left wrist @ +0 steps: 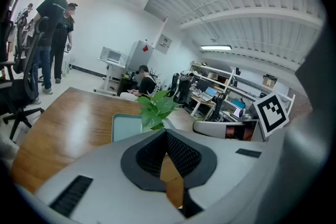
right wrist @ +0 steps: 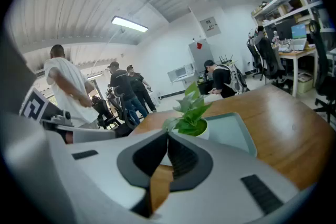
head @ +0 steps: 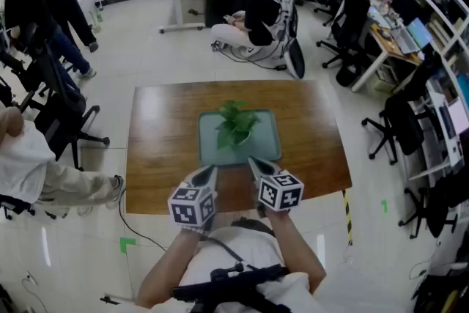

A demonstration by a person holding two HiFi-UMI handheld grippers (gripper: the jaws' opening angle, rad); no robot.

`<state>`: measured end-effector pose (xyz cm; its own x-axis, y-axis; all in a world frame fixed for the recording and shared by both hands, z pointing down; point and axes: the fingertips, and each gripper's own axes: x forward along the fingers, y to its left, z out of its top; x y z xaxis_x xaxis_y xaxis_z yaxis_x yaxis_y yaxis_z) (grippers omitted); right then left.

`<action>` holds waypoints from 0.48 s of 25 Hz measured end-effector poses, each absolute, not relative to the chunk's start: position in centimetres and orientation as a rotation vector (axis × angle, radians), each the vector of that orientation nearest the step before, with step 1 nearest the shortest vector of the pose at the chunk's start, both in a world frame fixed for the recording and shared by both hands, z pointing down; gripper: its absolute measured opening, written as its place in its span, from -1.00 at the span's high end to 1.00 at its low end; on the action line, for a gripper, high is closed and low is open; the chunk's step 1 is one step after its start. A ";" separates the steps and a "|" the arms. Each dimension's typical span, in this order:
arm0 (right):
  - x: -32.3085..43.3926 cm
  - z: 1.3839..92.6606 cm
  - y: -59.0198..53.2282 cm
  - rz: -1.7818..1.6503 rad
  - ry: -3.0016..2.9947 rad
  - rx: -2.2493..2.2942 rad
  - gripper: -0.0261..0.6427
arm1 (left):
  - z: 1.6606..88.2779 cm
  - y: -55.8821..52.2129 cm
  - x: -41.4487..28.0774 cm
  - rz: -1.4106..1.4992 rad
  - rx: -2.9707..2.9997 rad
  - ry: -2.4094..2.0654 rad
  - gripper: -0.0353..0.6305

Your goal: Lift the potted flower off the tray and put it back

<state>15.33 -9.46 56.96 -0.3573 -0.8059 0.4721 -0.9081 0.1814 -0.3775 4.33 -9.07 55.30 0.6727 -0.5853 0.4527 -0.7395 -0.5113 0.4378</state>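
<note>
A small potted flower (head: 236,125) with green leaves stands in a white pot on a pale green tray (head: 267,150) in the middle of a wooden table (head: 161,150). Both grippers hover over the tray's near edge, tips pointing at the plant and apart from it. My left gripper (head: 213,169) is shut and empty, and so is my right gripper (head: 250,160). In the left gripper view the plant (left wrist: 156,107) and tray (left wrist: 125,126) lie beyond the closed left gripper (left wrist: 167,131). In the right gripper view the plant (right wrist: 190,111) rises on the tray (right wrist: 233,131) just past the closed right gripper (right wrist: 168,135).
A person (head: 256,15) sits on the floor beyond the table's far edge. Office chairs (head: 62,110) and standing people (head: 51,4) are at the left. Desks, chairs and shelves (head: 410,48) crowd the right. A seated person's legs (head: 51,179) are near the table's left corner.
</note>
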 end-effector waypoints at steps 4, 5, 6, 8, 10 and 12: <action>17.2 57.7 -10.6 1.012 -2.276 1.702 0.83 | 54.8 -9.2 6.2 0.341 2.301 -0.978 0.91; 17.6 58.0 -10.9 1.032 -2.273 1.709 0.83 | 54.7 -9.3 6.7 0.347 2.310 -0.967 0.91; 18.0 58.3 -11.3 1.044 -2.265 1.718 0.83 | 54.7 -9.4 7.2 0.355 2.319 -0.957 0.91; 18.8 58.9 -12.1 1.046 -2.232 1.743 0.83 | 54.9 -9.7 7.9 0.372 2.333 -0.943 0.91; 19.6 59.3 -13.1 1.051 -2.190 1.763 0.74 | 55.0 -10.0 8.5 0.382 2.342 -0.930 0.91; 20.4 60.0 -14.0 1.068 -2.161 1.769 0.58 | 55.0 -10.3 9.1 0.390 2.352 -0.919 0.91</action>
<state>20.42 -14.02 59.99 -0.2921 -0.7963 0.5296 -0.9044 0.0500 -0.4237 9.13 -10.28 55.03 0.7200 -0.5224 0.4568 -0.6915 -0.5957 0.4087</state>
